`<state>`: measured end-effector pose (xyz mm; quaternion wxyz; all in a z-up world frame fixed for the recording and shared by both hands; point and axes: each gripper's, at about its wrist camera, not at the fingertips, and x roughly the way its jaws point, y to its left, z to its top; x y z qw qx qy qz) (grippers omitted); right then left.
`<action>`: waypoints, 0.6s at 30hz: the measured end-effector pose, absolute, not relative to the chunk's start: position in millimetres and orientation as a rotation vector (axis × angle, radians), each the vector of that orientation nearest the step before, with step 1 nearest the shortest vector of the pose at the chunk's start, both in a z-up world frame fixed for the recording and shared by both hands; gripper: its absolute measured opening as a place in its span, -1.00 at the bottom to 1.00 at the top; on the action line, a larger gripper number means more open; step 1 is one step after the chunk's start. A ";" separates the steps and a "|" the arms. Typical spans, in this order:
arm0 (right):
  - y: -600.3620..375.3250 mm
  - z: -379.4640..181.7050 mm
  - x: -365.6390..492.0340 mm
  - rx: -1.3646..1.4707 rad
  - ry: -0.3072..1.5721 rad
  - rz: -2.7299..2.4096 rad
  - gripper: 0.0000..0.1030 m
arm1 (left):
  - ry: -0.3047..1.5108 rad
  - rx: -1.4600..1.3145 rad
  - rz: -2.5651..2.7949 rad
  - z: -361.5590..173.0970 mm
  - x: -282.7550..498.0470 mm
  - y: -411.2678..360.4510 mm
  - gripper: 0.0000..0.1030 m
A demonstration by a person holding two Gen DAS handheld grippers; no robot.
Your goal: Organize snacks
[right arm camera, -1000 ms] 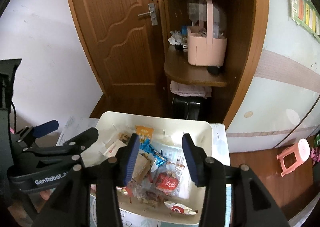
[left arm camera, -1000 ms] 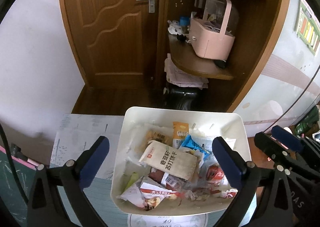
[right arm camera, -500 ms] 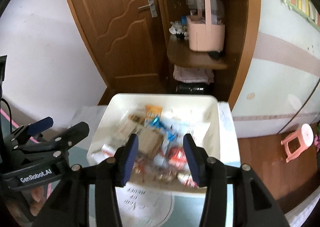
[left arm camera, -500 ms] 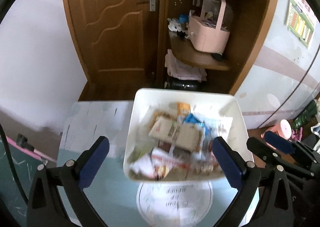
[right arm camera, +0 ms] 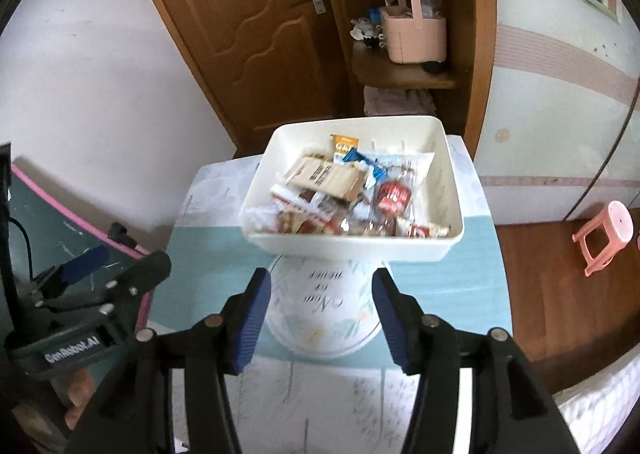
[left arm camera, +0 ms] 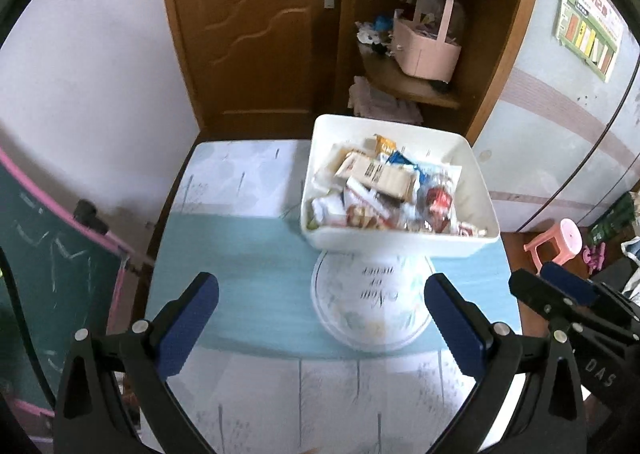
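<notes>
Bin: white rectangular plastic bin (left arm camera: 394, 244) with smooth rounded walls, sitting on the far part of the counter (left arm camera: 248, 254), which wears a teal and pale patterned cloth.

Snacks: a loose heap of crinkly wrapped snack packets (right arm camera: 344, 194) inside the bin. On top lies a flat tan paper-look pack (right arm camera: 326, 176), with a shiny red packet (right arm camera: 394, 192) beside it and a blue foil one (right arm camera: 360, 160) just behind.

Plate: round white plate with cursive lettering and a leafy print (right arm camera: 324, 306), just in front of the bin, its far edge tucked under the bin's near wall.

Left tool: left tool (left arm camera: 320, 318) has its blue-padded fingers spread wide, nothing between them, hovering short of the plate.

Right tool: right tool (right arm camera: 322, 314) is parted too, gap narrower, holding nothing, lined up over the plate.

Only in the left view: the bin sits off to the right of centre, and a green chalkboard with pink frame (left arm camera: 48, 254) stands left of the counter.

Only in the right view: bare fingers of the person's hand (right arm camera: 78, 394) under the left tool's handle.

Both: pink plastic stool (right arm camera: 604, 238) on the wood floor, right of the bin.
</notes>
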<state>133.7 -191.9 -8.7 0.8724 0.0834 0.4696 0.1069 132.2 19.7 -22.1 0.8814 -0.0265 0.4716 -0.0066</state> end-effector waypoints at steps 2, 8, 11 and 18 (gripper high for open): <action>-188.8 -4.1 118.2 0.173 0.977 0.218 0.04 | 0.976 -0.049 -0.007 -18.3 114.9 23.8 0.99; -178.6 4.3 87.8 0.167 0.971 0.209 0.05 | 0.962 -0.013 0.011 -10.3 80.1 28.2 0.99; -173.1 8.2 76.1 0.156 0.959 0.208 0.05 | 0.964 -0.019 0.020 -7.4 74.0 31.7 0.99; -167.7 15.8 60.0 0.149 0.936 0.213 0.05 | 0.957 -0.026 0.018 -2.1 64.5 32.5 0.99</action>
